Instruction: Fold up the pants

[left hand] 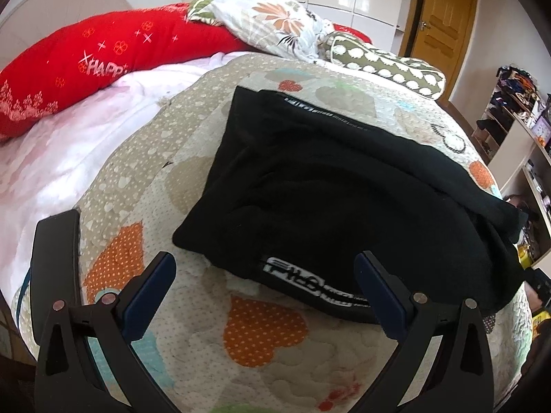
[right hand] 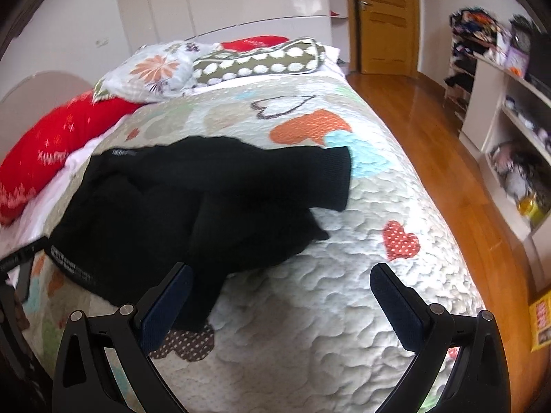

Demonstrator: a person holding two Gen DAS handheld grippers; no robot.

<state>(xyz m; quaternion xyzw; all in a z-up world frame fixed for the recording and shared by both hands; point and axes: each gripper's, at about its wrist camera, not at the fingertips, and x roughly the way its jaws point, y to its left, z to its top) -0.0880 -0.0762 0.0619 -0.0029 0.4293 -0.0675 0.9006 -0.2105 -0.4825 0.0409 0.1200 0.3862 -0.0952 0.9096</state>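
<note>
Black pants (left hand: pixel 330 199) lie folded in a loose bundle on the heart-patterned quilt (left hand: pixel 261 330). A waistband with white lettering (left hand: pixel 303 282) faces me in the left wrist view. In the right wrist view the pants (right hand: pixel 193 199) spread across the bed's left half, with a ribbed cuff (right hand: pixel 334 179) sticking out to the right. My left gripper (left hand: pixel 265 282) is open and empty, hovering just in front of the waistband. My right gripper (right hand: pixel 282 296) is open and empty above the quilt (right hand: pixel 344 275), its left finger near the pants' near edge.
Red pillow (left hand: pixel 86 69), floral pillow (left hand: pixel 268 24) and spotted green pillow (left hand: pixel 389 65) lie at the bed's head. A pink sheet (left hand: pixel 69 144) shows on the left. Wooden floor (right hand: pixel 440 158), a door (right hand: pixel 385 17) and cluttered shelves (right hand: pixel 516 120) are to the right.
</note>
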